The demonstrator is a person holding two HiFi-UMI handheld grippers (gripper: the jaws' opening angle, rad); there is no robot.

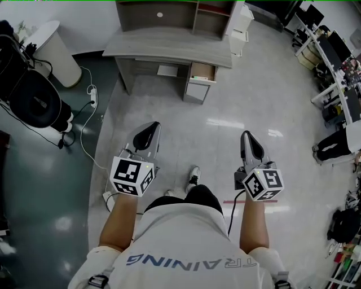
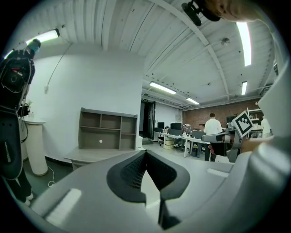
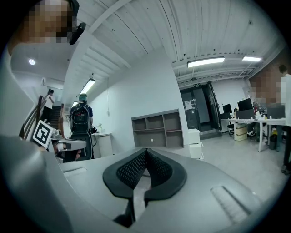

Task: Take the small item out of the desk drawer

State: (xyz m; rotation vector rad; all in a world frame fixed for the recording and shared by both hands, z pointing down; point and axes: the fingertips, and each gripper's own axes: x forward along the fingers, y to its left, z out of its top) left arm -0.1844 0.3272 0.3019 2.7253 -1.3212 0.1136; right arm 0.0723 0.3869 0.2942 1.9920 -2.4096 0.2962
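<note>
A grey desk (image 1: 169, 48) with a shelf unit (image 1: 163, 14) on top stands far ahead across the floor. Its upper right drawer (image 1: 203, 71) is pulled open; I cannot make out any small item inside from here. Held out level over the floor toward the desk, my left gripper (image 1: 151, 127) has its jaws shut and empty. My right gripper (image 1: 246, 136) is likewise shut and empty. The left gripper view shows the desk (image 2: 93, 155) beyond the left gripper (image 2: 145, 153). Past the right gripper (image 3: 146, 151) in the right gripper view, only the shelf unit (image 3: 159, 129) is visible.
A black chair with a backpack (image 1: 34, 99) and a white round stand (image 1: 56, 51) are at the left, with a power strip and cable (image 1: 92, 96) on the floor. A white drawer cabinet (image 1: 240, 28) stands right of the desk. Office desks (image 1: 333, 62) line the right side.
</note>
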